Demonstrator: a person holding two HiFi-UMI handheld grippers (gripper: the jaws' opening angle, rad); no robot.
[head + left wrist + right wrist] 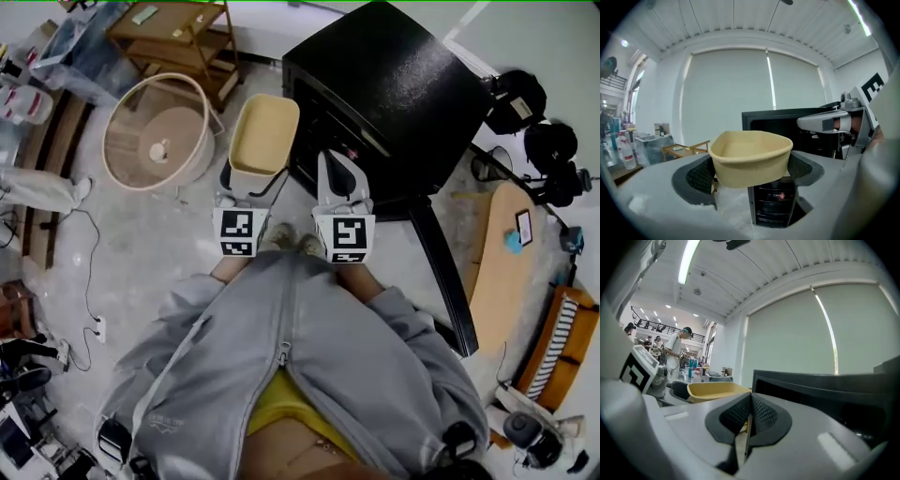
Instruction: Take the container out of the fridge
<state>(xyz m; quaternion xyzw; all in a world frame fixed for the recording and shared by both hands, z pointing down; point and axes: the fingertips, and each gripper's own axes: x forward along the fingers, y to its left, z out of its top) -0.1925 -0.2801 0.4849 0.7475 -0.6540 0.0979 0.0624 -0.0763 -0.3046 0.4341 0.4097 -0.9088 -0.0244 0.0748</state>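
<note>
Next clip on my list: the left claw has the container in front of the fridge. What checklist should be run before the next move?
1. Container out of the fridge: ok, it sits in front of the open cabinet.
2. Left claw grip: ok, closed against both sides of the container.
3. Container level: ok, its rim looks roughly level in the left gripper view.
4. Right claw free: ok, shut with nothing in it.
5. Fridge door closed: not ok, it stands open.
6. Spot to set the container down: cannot tell.
</note>
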